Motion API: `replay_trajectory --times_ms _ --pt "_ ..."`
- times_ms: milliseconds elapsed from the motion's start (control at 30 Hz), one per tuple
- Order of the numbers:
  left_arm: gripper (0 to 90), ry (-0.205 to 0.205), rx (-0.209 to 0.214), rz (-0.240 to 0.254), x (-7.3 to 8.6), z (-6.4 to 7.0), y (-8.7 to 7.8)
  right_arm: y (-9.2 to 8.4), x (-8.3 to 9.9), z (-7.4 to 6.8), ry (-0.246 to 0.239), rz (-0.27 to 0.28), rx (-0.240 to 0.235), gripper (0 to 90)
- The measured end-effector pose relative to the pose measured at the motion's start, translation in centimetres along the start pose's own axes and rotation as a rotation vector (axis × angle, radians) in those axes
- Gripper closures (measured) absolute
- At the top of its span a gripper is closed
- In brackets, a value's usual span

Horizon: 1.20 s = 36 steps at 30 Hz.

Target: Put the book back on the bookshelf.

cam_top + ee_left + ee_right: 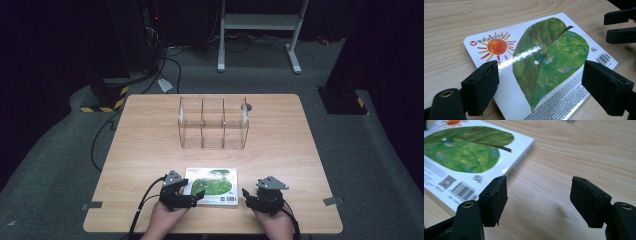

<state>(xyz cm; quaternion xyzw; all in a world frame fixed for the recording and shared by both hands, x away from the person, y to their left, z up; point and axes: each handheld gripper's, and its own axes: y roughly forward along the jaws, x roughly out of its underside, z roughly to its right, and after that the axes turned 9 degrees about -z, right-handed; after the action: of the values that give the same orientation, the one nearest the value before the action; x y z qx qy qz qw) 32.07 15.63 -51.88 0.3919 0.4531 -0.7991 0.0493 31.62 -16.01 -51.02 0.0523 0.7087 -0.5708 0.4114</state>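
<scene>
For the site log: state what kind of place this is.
Probably a lab or recording room, not a home: a lone wooden table on grey carpet, cables running to dark equipment, hazard-striped bases, and a metal stand behind.

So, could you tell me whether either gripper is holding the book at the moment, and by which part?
Nothing is held: the left gripper and right gripper are open beside the flat book.

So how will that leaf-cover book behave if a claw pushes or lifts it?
The book looks like a thick, stiff board book, so it probably won't flop. Its glossy cover shows glare, so pads may slip. Lying flat on the table, it should slide rather than tip.
</scene>
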Motion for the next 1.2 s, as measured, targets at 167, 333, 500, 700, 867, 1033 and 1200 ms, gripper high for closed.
replay_trajectory --times_ms 167,333,500,700,867,1033,1200 --pt "14.7 -0.007 -0.014 0.006 0.0 -0.3 0.0 0.0 -0.2 -1.2 -0.004 0.022 -0.05 31.5" --pt "14.7 -0.018 -0.029 0.01 0.2 -0.8 -0.3 0.1 -0.4 -2.0 -0.028 0.028 -0.058 32.7" --pt "15.0 -0.044 -0.05 -0.004 0.3 -1.1 0.0 0.1 -0.4 -2.2 -0.031 0.032 -0.042 36.9" --pt "17.3 -0.055 -0.059 -0.028 0.2 -1.1 0.3 0.3 -0.3 -2.0 -0.012 0.024 -0.062 42.2" --pt "22.2 -0.05 -0.092 -0.025 0.2 -0.9 0.3 0.8 -0.3 -2.5 -0.009 -0.001 -0.092 41.1" --pt "24.1 -0.06 -0.088 -0.02 0.2 -1.0 0.3 1.1 -0.4 -2.6 -0.002 -0.011 -0.125 40.1" --pt "29.4 -0.062 -0.074 0.009 0.2 -1.0 -0.1 1.2 -0.4 -2.8 -0.008 -0.015 -0.148 40.3"
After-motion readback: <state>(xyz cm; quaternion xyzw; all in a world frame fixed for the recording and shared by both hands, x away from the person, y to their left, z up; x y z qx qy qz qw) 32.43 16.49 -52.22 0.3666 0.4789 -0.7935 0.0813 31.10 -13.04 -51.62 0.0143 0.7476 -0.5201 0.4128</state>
